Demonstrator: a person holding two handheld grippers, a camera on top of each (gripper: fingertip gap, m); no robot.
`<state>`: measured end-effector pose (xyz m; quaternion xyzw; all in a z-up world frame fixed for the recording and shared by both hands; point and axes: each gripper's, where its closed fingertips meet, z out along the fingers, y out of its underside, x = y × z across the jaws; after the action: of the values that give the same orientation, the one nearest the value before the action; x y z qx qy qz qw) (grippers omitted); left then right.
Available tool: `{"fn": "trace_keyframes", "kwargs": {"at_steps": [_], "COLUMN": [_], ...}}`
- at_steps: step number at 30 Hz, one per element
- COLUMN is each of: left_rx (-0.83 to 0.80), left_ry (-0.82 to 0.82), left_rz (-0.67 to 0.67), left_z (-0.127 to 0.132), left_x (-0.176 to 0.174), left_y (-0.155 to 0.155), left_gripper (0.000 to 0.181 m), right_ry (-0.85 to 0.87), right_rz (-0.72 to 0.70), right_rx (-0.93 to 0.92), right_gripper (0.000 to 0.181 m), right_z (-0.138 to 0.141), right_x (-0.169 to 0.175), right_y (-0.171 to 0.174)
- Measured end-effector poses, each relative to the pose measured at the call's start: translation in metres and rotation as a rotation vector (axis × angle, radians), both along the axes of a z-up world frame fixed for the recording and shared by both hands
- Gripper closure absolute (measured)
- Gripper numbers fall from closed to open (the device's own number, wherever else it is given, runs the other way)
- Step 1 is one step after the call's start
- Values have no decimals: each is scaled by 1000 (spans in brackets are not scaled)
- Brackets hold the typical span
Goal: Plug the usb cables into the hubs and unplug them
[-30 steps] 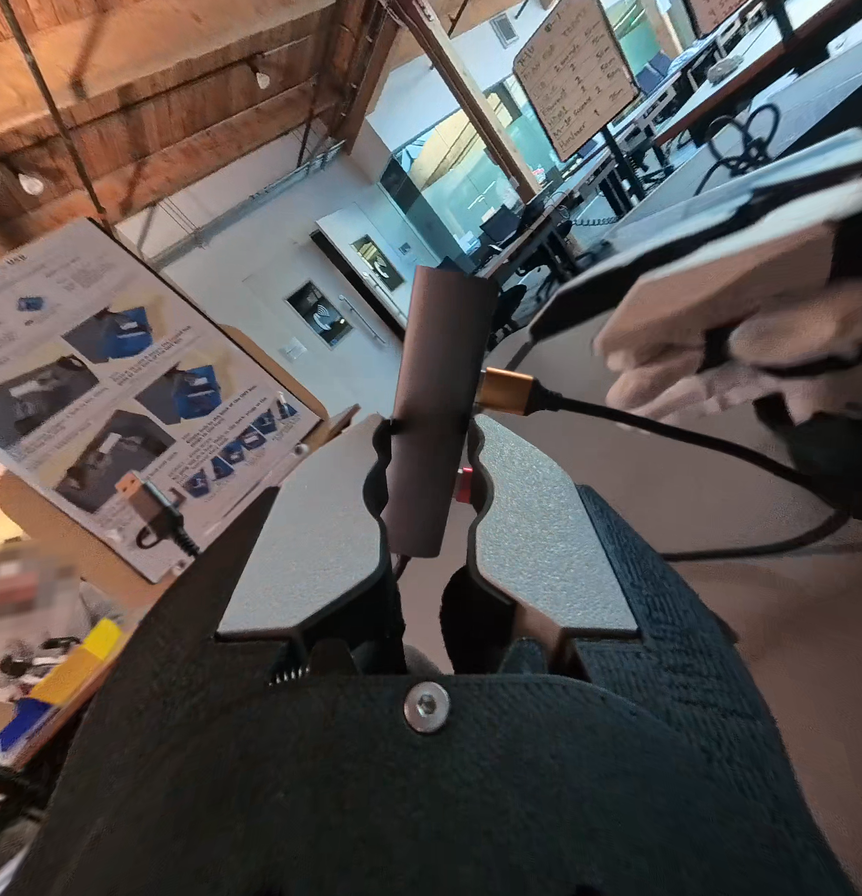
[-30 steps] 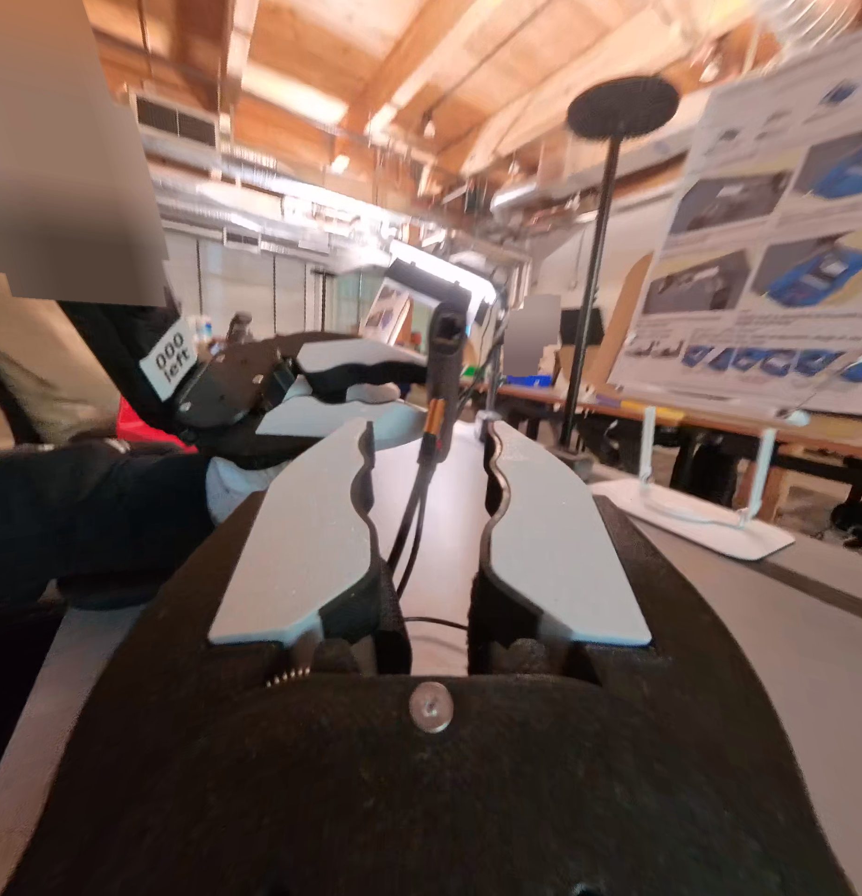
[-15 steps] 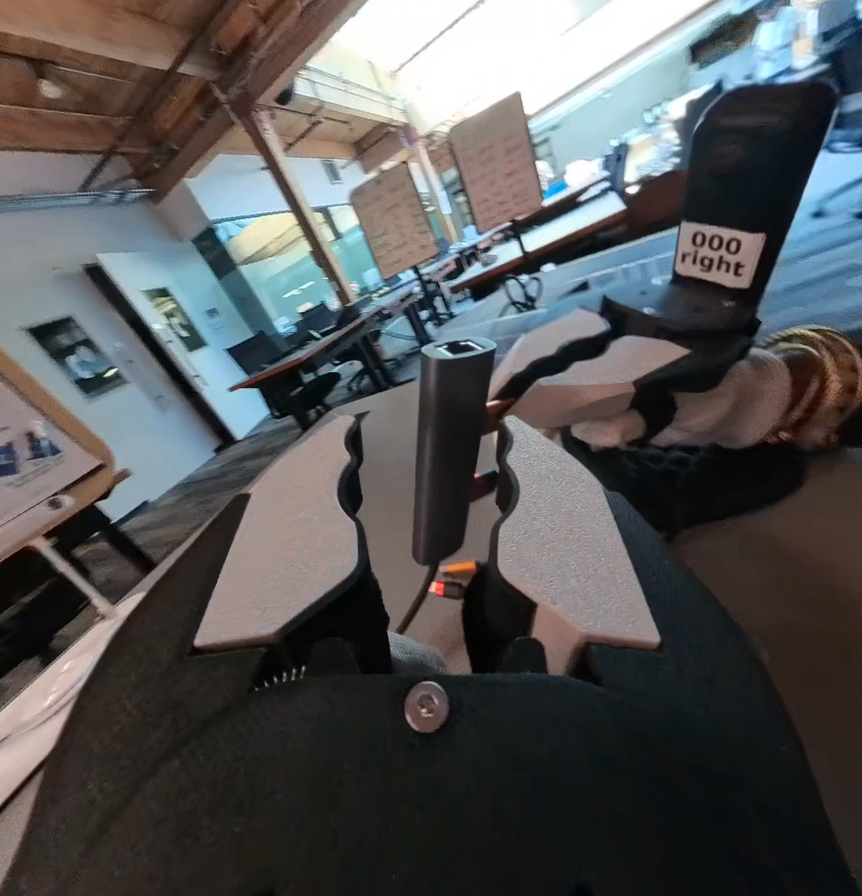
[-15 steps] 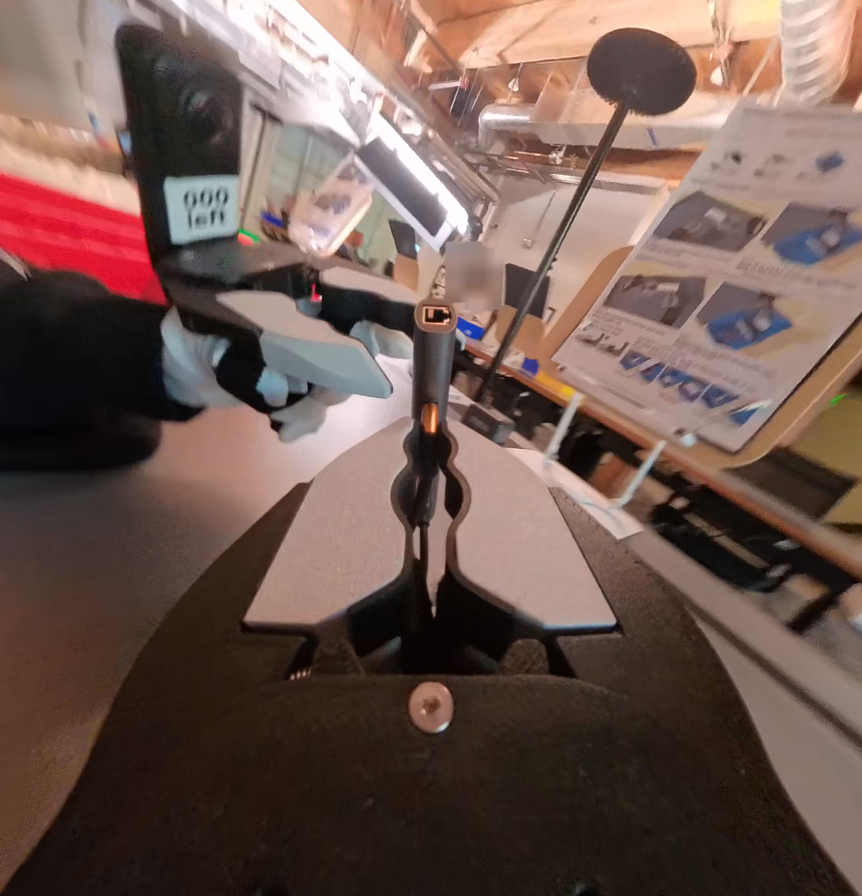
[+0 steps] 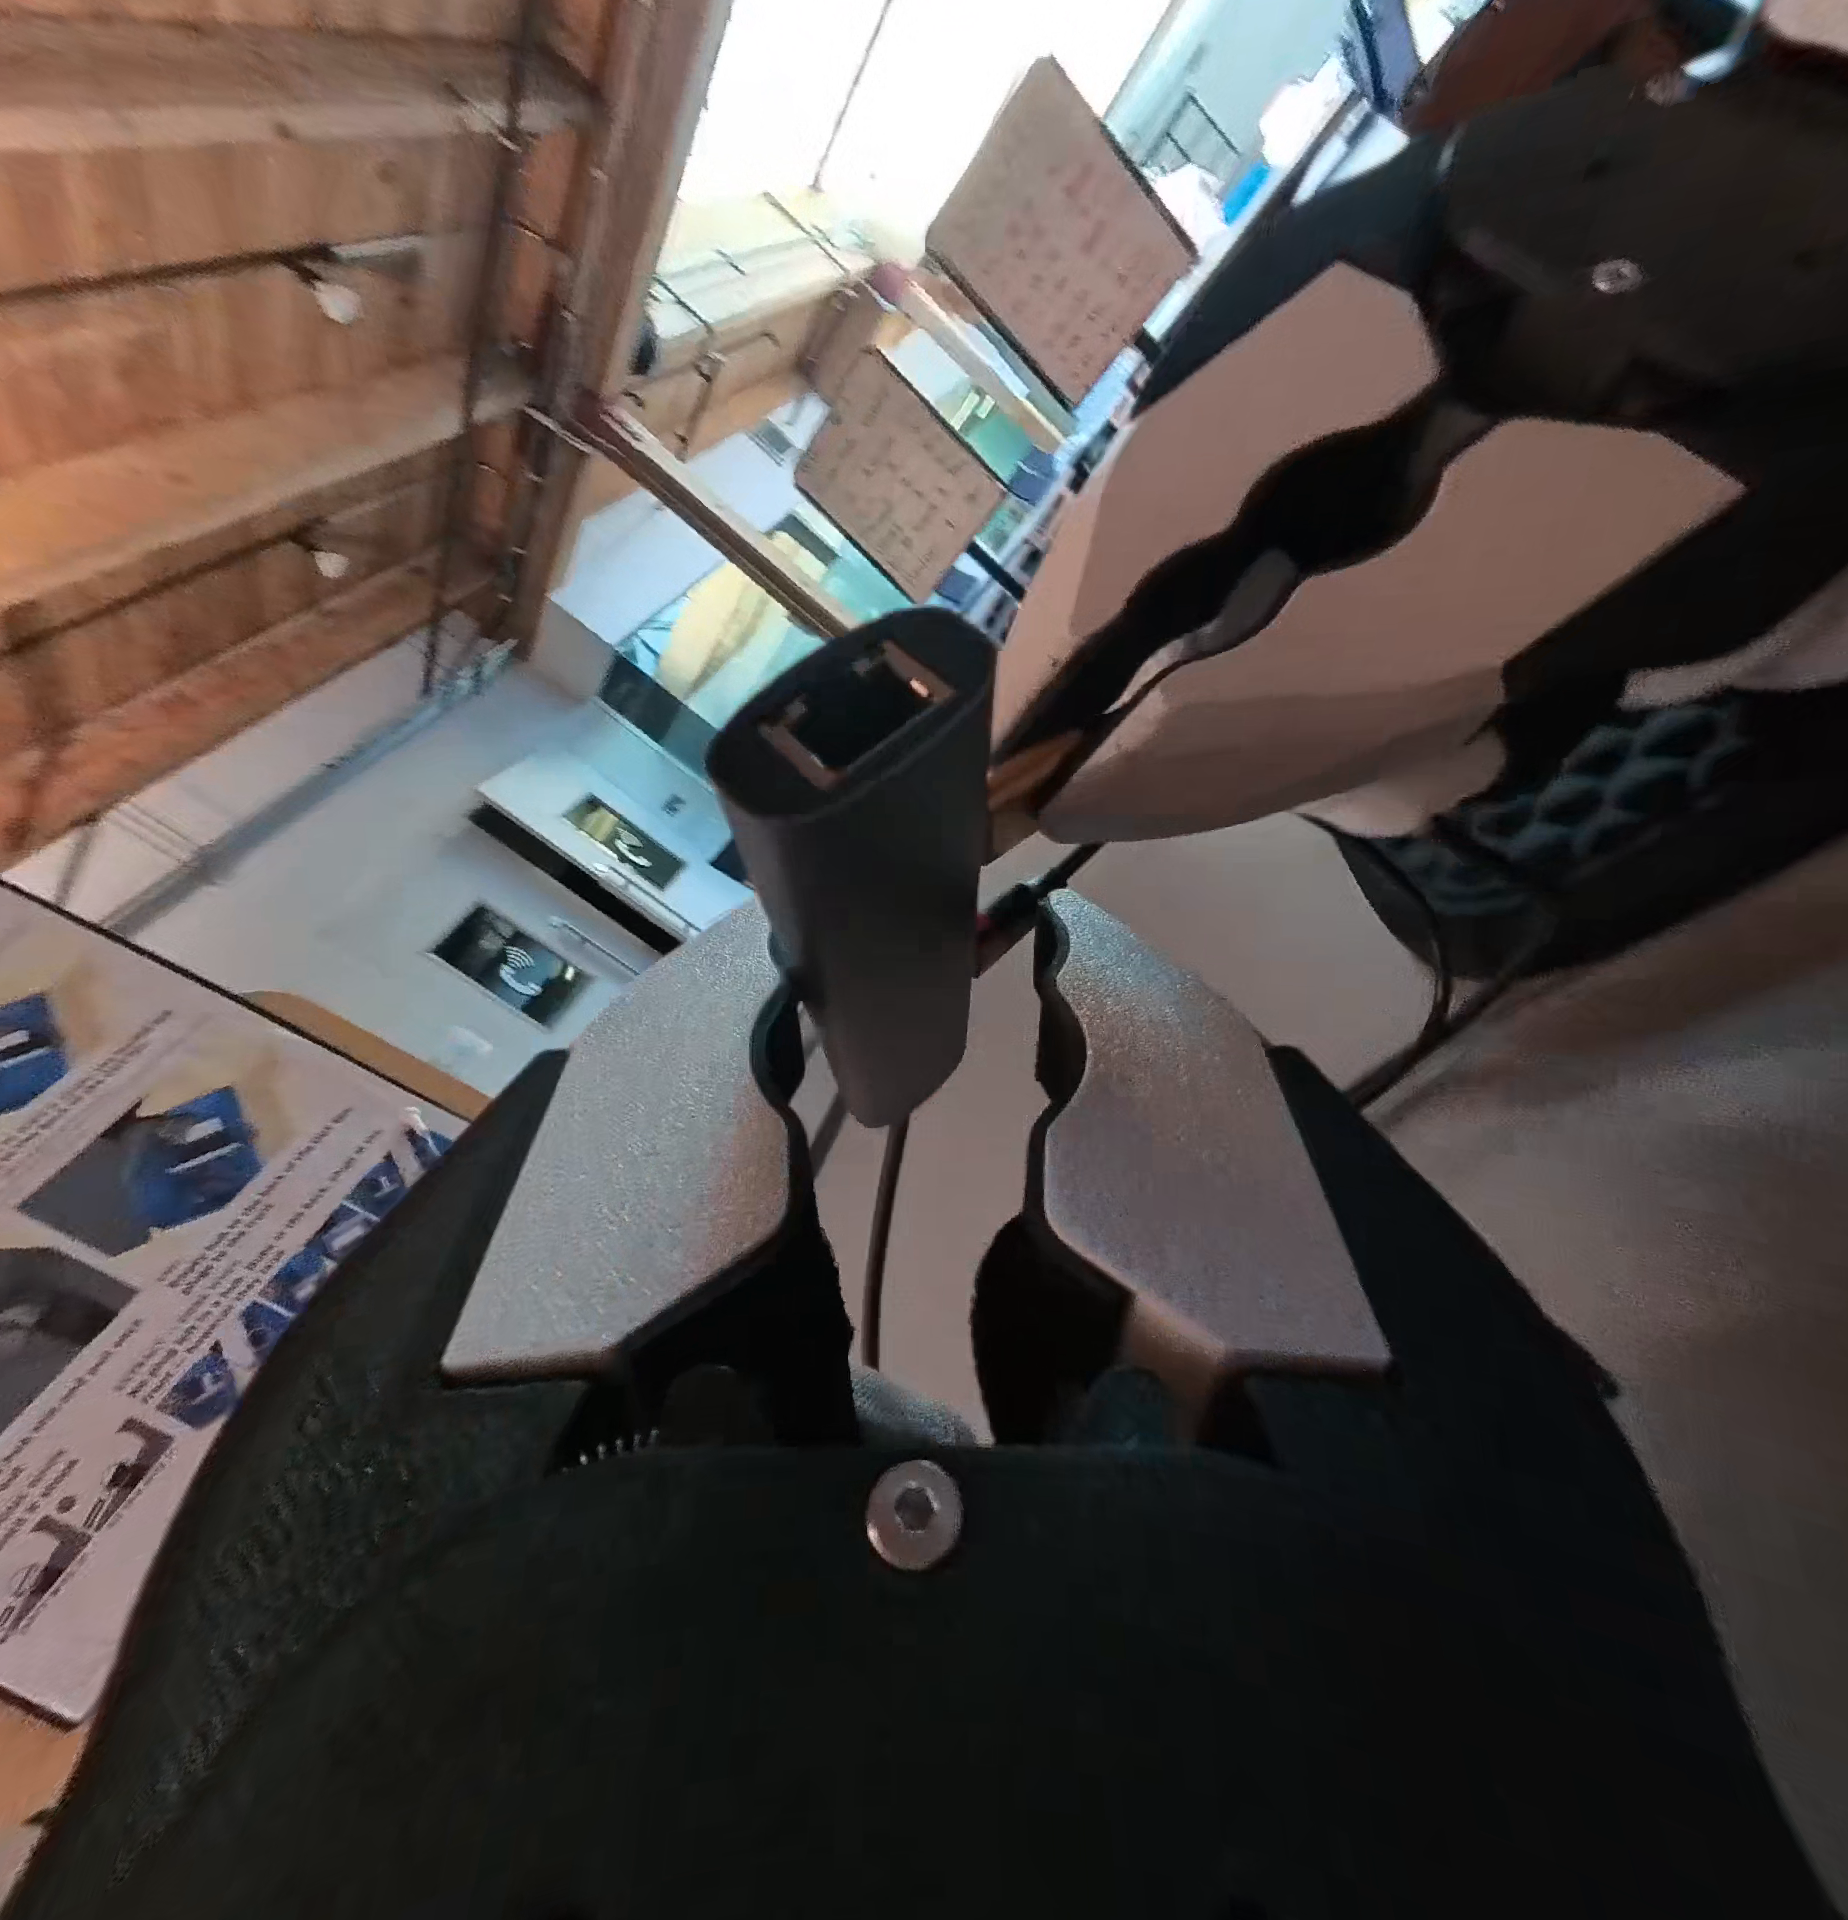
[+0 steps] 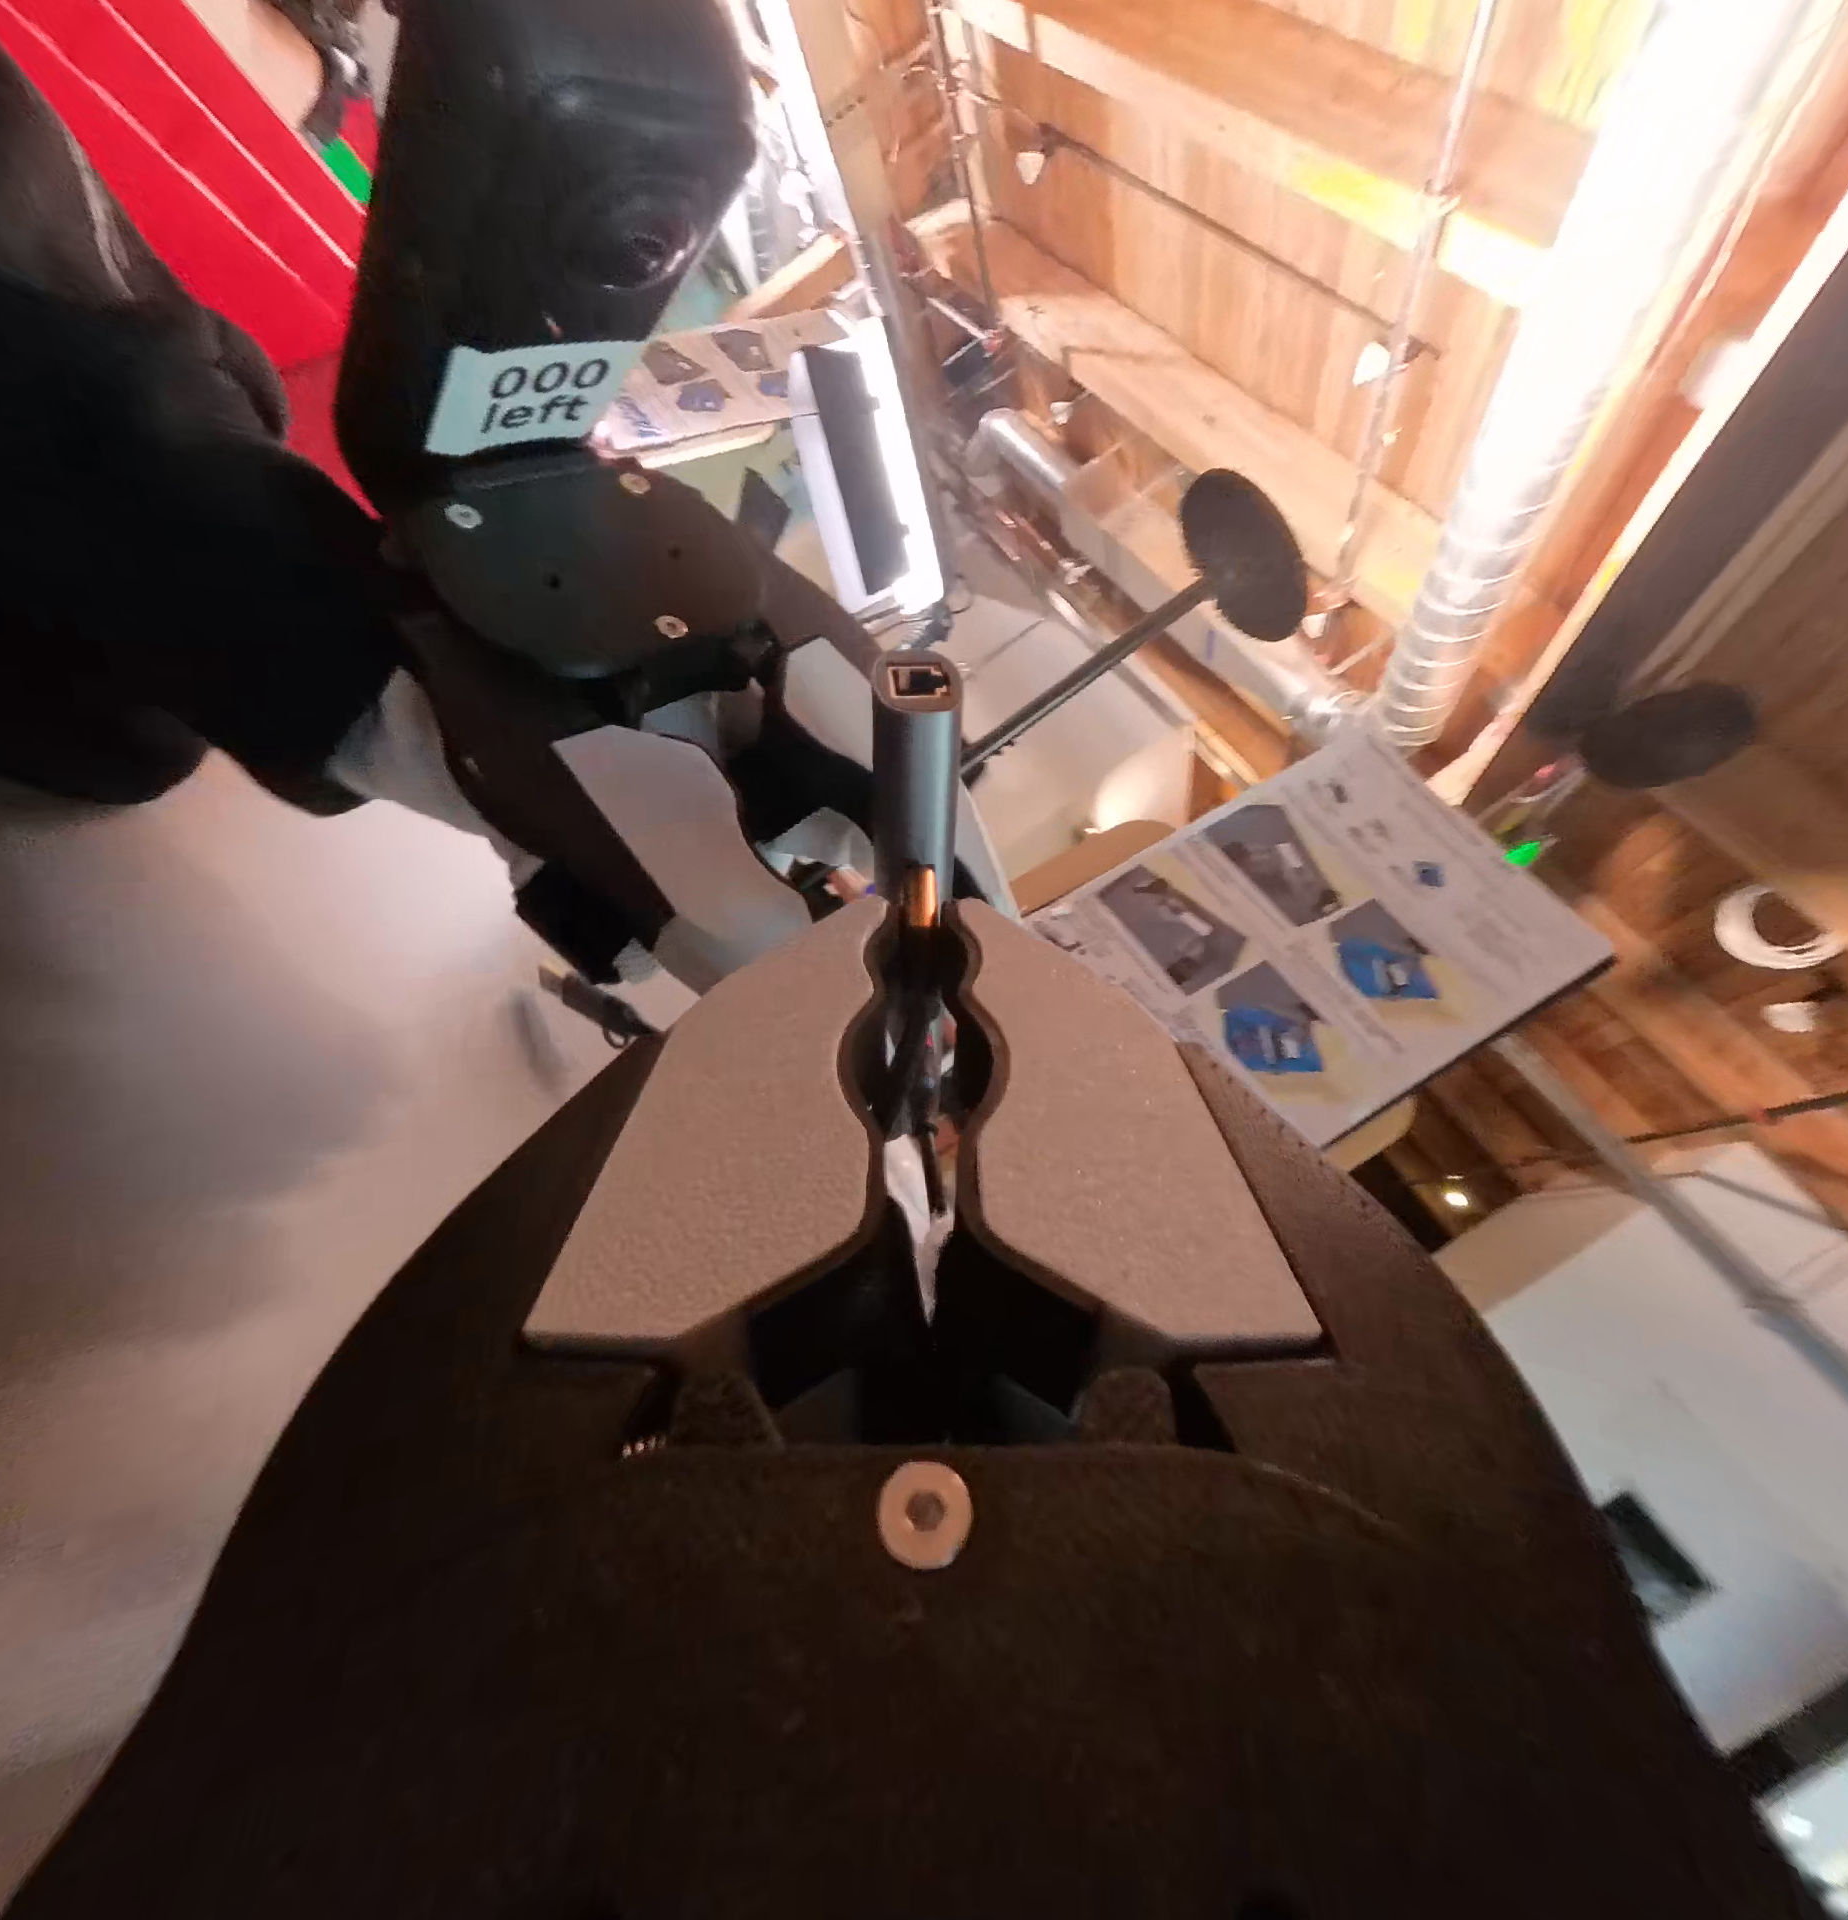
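A dark grey USB hub (image 5: 868, 883) stands upright between the fingers of my left gripper (image 5: 909, 935). The jaws are apart, with a gap beside the hub. The hub's own thin cable (image 5: 884, 1226) hangs down between them. An orange USB plug (image 5: 1013, 790) sits in the hub's side. My right gripper (image 6: 925, 914) is shut on that orange plug (image 6: 920, 899), and the hub (image 6: 915, 769) rises just past its fingertips. The right gripper also shows in the left wrist view (image 5: 1034, 790). A finger (image 6: 660, 821) of the left gripper shows in the right wrist view.
A beige table (image 5: 1626, 1143) lies below, with black cable (image 5: 1419, 997) trailing over it. A second loose plug (image 6: 587, 997) lies on it. An instruction board (image 6: 1315, 935) stands close by, with a black disc-topped stand (image 6: 1242, 571) behind. A person's gloved hands hold both grippers. Less than 4 cm separates the two grippers' tips.
My right gripper, open a second ago, has closed on the orange plug. My left gripper's jaws have widened around the hub. Both views have tilted up toward the ceiling.
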<state>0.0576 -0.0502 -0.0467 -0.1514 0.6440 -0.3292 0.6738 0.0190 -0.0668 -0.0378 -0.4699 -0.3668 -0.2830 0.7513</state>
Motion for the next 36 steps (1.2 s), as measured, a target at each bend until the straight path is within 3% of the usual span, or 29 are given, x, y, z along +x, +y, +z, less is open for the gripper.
{"fn": "trace_keyframes", "kwargs": {"at_steps": [9, 18, 22, 28, 30, 33, 36], "left_rx": [-157, -201, -237, -478, -452, -323, -295], "left_ry": [-62, 5, 36, 23, 30, 18, 8], "left_rz": [-94, -75, -84, -124, -97, 49, 79], "left_z": [16, 8, 5, 17, 15, 7, 10], "left_x": [-7, 0, 2, 3, 4, 10, 6], "left_y": [-6, 0, 0, 4, 1, 6, 8], "left_gripper": [139, 140, 140, 139, 139, 145, 146], "right_ry": [57, 636, 786, 679, 623, 577, 559], "right_rz": [10, 256, 322, 265, 247, 278, 273], "right_rx": [133, 15, 4, -36, -66, -115, -103], "right_gripper": [175, 175, 175, 175, 175, 175, 175], "right_z": [18, 29, 32, 24, 19, 12, 12], "right_x": [-4, 33, 47, 34, 25, 6, -1], "right_y": [-14, -12, -13, -6, -2, 2, 2]}}
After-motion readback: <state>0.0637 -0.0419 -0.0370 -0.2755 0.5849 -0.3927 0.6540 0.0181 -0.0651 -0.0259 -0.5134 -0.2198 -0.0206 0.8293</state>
